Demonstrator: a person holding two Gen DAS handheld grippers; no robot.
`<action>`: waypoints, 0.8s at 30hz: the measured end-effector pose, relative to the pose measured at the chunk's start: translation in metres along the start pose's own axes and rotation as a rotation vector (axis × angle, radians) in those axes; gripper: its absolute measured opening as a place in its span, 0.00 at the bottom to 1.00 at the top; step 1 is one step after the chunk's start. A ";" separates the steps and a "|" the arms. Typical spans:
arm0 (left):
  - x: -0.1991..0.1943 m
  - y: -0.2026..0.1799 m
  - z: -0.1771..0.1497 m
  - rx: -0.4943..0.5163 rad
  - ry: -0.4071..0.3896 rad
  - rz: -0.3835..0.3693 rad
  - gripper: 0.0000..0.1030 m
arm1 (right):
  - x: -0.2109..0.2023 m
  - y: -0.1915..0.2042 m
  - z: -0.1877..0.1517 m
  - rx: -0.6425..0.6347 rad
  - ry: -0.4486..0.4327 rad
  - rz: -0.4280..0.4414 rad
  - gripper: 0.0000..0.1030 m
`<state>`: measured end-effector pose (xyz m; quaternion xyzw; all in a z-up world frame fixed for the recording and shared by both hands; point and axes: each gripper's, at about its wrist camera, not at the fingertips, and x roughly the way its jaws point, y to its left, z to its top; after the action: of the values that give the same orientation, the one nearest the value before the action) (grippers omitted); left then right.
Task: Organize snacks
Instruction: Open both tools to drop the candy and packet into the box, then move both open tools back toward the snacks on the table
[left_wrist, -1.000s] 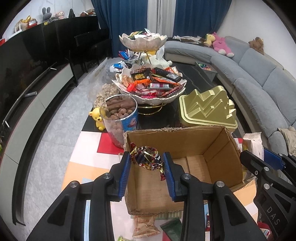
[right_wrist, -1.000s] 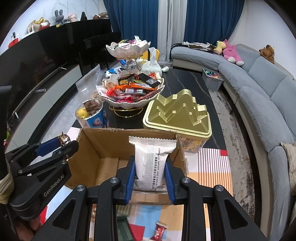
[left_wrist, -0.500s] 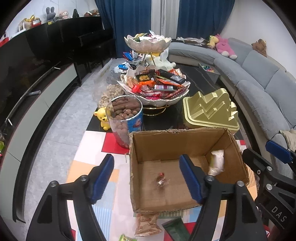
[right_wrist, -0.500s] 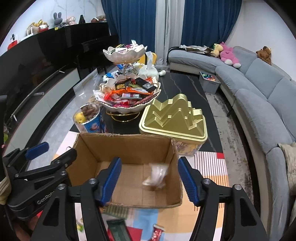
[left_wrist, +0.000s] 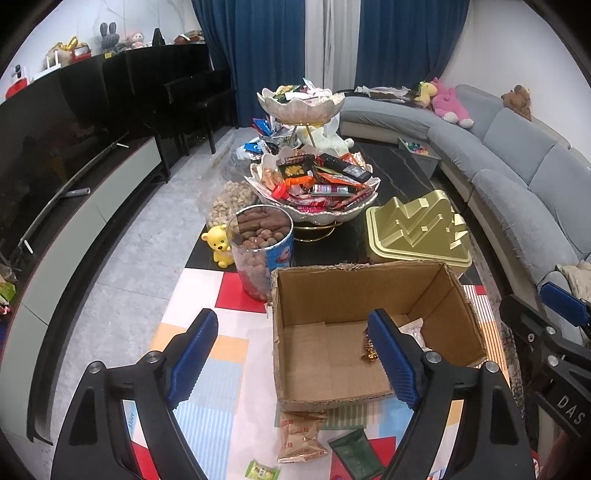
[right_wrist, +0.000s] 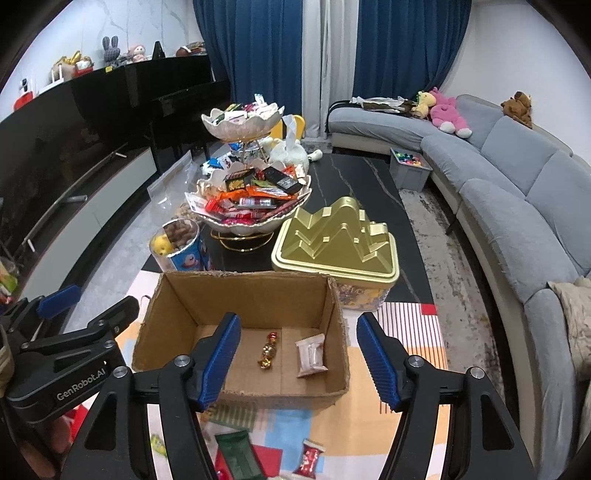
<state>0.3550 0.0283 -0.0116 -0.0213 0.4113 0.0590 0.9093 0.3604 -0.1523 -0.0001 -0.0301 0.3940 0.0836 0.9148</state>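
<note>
An open cardboard box (left_wrist: 354, 291) (right_wrist: 243, 295) stands on the colourful mat. On its floor lie a gold-wrapped candy (left_wrist: 369, 350) (right_wrist: 268, 352) and a white snack packet (right_wrist: 311, 354) (left_wrist: 413, 330). My left gripper (left_wrist: 291, 325) hovers above the box's left part; its jaws are opening and hold nothing. Above the box's right part, my right gripper (right_wrist: 297, 325) stands open and empty. Each gripper also shows at the edge of the other's view. Loose snacks lie in front of the box: a tan packet (left_wrist: 299, 439), a green packet (left_wrist: 356, 454) (right_wrist: 240, 458) and a red-white candy (right_wrist: 308, 458).
Behind the box stand a gold tin (left_wrist: 417, 232), a clear jar of chocolates (left_wrist: 264, 251), a yellow bear toy (left_wrist: 219, 243) and a two-tier bowl stand (left_wrist: 314, 195) heaped with snacks. A grey sofa (left_wrist: 517, 184) curves along the right; a low TV cabinet (left_wrist: 92, 206) runs along the left.
Both grippers have opened and risen slightly. The gold-wrapped candy left the left jaws and the white packet left the right jaws; both now lie in the box.
</note>
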 end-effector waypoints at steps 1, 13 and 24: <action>-0.003 0.000 0.000 -0.001 -0.003 0.000 0.82 | -0.002 -0.001 0.000 0.002 -0.003 -0.001 0.64; -0.027 -0.003 -0.012 0.015 -0.028 -0.012 0.84 | -0.023 -0.004 -0.013 0.005 -0.012 -0.016 0.64; -0.039 -0.007 -0.035 0.055 -0.050 0.005 0.92 | -0.033 -0.011 -0.034 0.007 -0.014 -0.058 0.77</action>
<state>0.3045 0.0146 -0.0052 0.0062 0.3899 0.0507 0.9194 0.3155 -0.1714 0.0005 -0.0379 0.3866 0.0559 0.9198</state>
